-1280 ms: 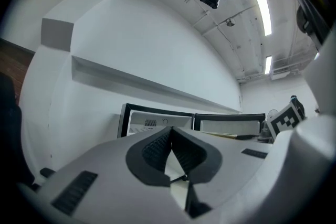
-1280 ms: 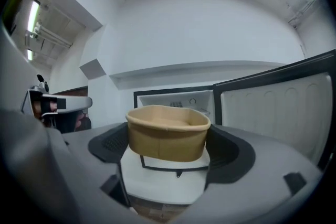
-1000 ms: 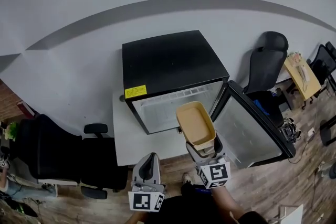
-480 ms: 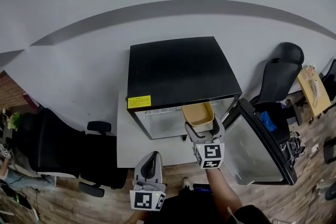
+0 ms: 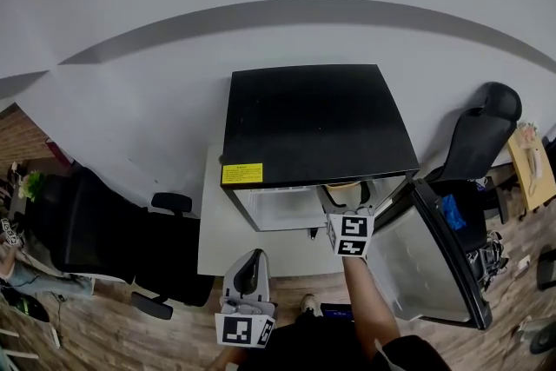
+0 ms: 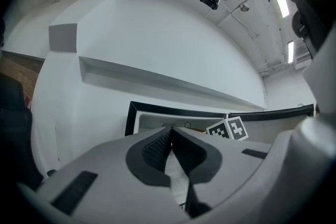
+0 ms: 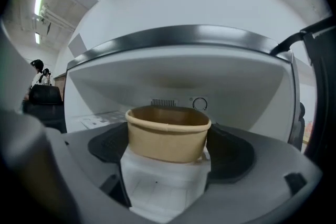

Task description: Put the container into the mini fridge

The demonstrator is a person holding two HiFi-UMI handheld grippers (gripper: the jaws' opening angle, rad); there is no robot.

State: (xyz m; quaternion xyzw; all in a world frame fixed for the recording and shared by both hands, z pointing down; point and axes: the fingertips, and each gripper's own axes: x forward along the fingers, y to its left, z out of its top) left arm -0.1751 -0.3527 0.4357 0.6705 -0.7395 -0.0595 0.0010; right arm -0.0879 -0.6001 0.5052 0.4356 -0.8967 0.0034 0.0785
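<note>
Forward since a second ago, the right tongs (image 5: 349, 202) now reach into the open mini fridge (image 5: 313, 122), clenched on the tan paper container (image 7: 168, 134) between their jaws. Behind and left of them, the left tongs (image 6: 171, 145) are pressed together, empty.

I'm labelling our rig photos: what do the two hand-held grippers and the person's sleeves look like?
The left hand-held gripper and the right hand-held gripper are both light grey plastic with dark grey, ribbed pads. Each carries a white cube with black square markers. No cables show. The person wears a dark top, and the right forearm is uncovered.
</note>
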